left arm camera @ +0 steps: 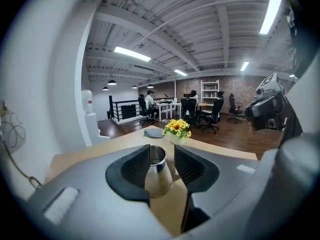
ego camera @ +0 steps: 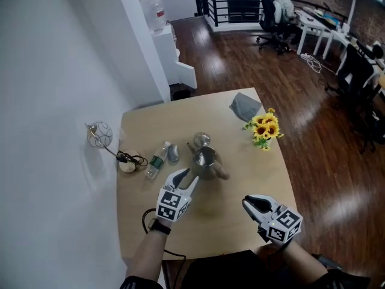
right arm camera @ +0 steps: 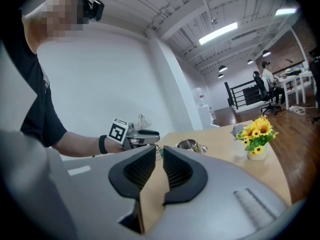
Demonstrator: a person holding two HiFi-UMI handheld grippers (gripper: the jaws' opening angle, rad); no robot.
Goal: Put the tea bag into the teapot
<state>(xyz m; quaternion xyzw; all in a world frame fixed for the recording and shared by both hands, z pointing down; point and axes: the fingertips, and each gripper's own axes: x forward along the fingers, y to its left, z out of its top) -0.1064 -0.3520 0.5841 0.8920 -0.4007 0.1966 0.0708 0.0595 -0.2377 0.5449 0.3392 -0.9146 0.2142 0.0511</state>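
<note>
Right gripper (ego camera: 251, 202) (right arm camera: 159, 159): nearest, over the table's (ego camera: 240, 173) near right part; jaws only a narrow slit apart, nothing between them.
Left gripper (ego camera: 187, 178) (left arm camera: 161, 156): a little ahead and to the left; jaws apart, aimed at the teapot, gripping nothing.
Teapot (ego camera: 206, 160) (left arm camera: 158, 176) (right arm camera: 188, 144): steel, upright on the table, mouth uncovered, just beyond the left gripper's tips; in the left gripper view it shows in the gap between the pads. Whether the left pad touches it I cannot tell.
Tea bag: not made out in any view.
Lid (ego camera: 202, 139): shiny, on the table just behind the teapot.
Bottle (ego camera: 157, 159): on its side, left of the teapot.
Flowers (ego camera: 264, 127) (left arm camera: 176, 127) (right arm camera: 257, 130): yellow, in a small white pot, toward the far right.
Cloth (ego camera: 245, 106): grey, crumpled, by the far edge.
</note>
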